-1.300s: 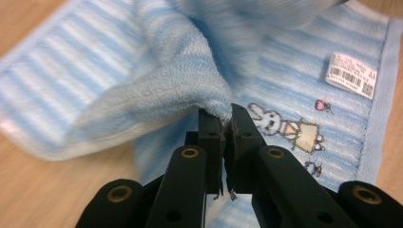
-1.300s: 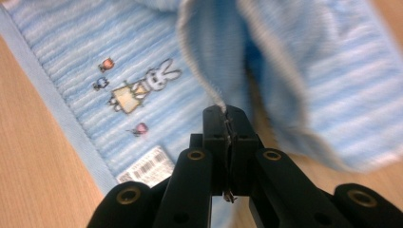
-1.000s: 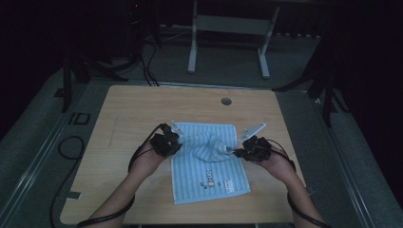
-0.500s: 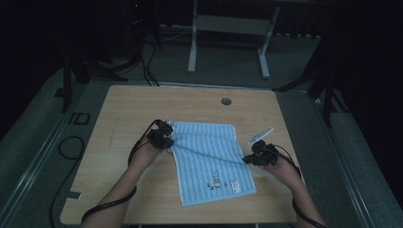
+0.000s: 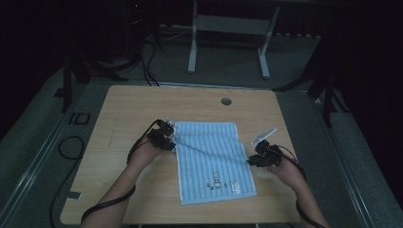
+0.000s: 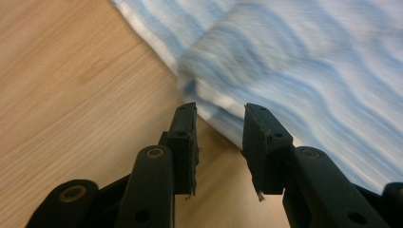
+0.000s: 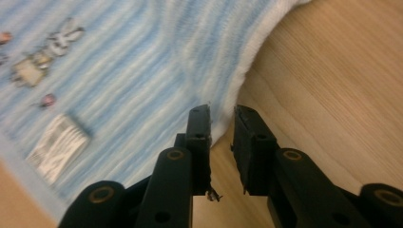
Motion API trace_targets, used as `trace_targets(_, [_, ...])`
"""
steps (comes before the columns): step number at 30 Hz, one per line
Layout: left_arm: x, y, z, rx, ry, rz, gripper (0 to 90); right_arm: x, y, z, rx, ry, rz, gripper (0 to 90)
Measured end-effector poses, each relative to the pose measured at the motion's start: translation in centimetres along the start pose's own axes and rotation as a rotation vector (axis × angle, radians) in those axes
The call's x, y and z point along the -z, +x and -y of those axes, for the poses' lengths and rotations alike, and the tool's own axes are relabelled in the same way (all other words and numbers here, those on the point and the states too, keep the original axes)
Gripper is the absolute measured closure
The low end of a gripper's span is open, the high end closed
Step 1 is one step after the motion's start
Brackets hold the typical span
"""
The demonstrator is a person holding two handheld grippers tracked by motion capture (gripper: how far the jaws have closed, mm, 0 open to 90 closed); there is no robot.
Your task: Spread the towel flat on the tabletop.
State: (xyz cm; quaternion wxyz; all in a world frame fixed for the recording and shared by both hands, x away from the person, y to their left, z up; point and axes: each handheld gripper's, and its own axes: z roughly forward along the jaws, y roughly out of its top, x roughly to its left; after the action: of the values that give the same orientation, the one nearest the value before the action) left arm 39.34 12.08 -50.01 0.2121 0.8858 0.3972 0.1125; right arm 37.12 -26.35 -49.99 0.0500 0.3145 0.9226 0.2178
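A light-blue striped towel lies spread flat on the wooden table, with a small embroidered motif and a label near its front edge. My left gripper is at the towel's left edge near the far corner. In the left gripper view its jaws stand open, and the towel hem lies just past the tips. My right gripper is at the towel's right edge. Its jaws are slightly apart, with the towel hem at their tips.
A round hole sits in the tabletop near the far edge. Bare wood lies on both sides of the towel. Beyond the table stands a metal frame on the dark floor. Cables trail at the left.
The towel was bunched between the two grippers a second ago. They drew apart to the left and right, and it now lies flat. The right gripper has also come nearer the front.
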Motion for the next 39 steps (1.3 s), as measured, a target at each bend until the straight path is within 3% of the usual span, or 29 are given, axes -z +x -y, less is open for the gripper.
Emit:
trace_targets(3, [1.0, -0.7, 0.5, -0.015, -0.022, 0.016, 59.8, 0.8, 0.6, 0.1, 0.021, -0.019, -0.001, 73.2])
trace_targets(4, [1.8, -1.8, 1.0, -0.047, -0.032, 0.045, 59.2, 1.4, 1.5, 0.3, 0.036, -0.041, -0.020, 71.0])
trace_targets(5, [1.8, -1.8, 1.0, -0.047, -0.032, 0.045, 56.7, 1.4, 1.5, 0.3, 0.036, -0.041, -0.020, 71.0])
trace_targets(7, [2.2, -3.9, 1.8, -0.094, -0.038, 0.082, 56.4, 1.5, 2.5, 0.6, 0.059, -0.056, -0.026, 66.9])
trace_targets(9, [2.2, -4.6, 2.0, -0.104, -0.037, 0.104, 56.4, 1.1, 3.2, 0.8, 0.067, -0.058, -0.029, 65.7])
trace_targets(12, [1.2, -7.0, 2.7, -0.157, -0.009, 0.157, 56.4, 0.2, 3.9, 1.1, 0.080, -0.051, -0.040, 65.8])
trace_targets(15, [0.2, -8.1, 3.0, -0.176, 0.011, 0.172, 56.4, -0.9, 4.2, 1.3, 0.075, -0.036, -0.046, 65.7])
trace_targets(20, [-1.4, -8.3, 2.7, -0.182, 0.039, 0.167, 54.4, -2.6, 4.2, 1.4, 0.065, -0.017, -0.051, 64.3])
trace_targets(22, [-1.6, -8.2, 2.5, -0.187, 0.037, 0.166, 54.3, -2.7, 4.0, 1.3, 0.056, -0.036, -0.055, 64.4])
trace_targets(27, [-2.2, -7.6, 1.4, -0.190, 0.042, 0.150, 54.3, -2.9, 3.7, 0.9, 0.075, -0.027, -0.018, 64.3])
trace_targets(28, [-2.5, -7.3, 0.8, -0.182, 0.036, 0.152, 54.4, -3.0, 3.4, 0.6, 0.075, -0.023, 0.003, 64.4])
trace_targets(39, [-4.3, -5.4, -2.6, -0.178, 0.051, 0.125, 53.7, -3.5, 0.7, -0.7, 0.039, -0.028, 0.034, 64.2])
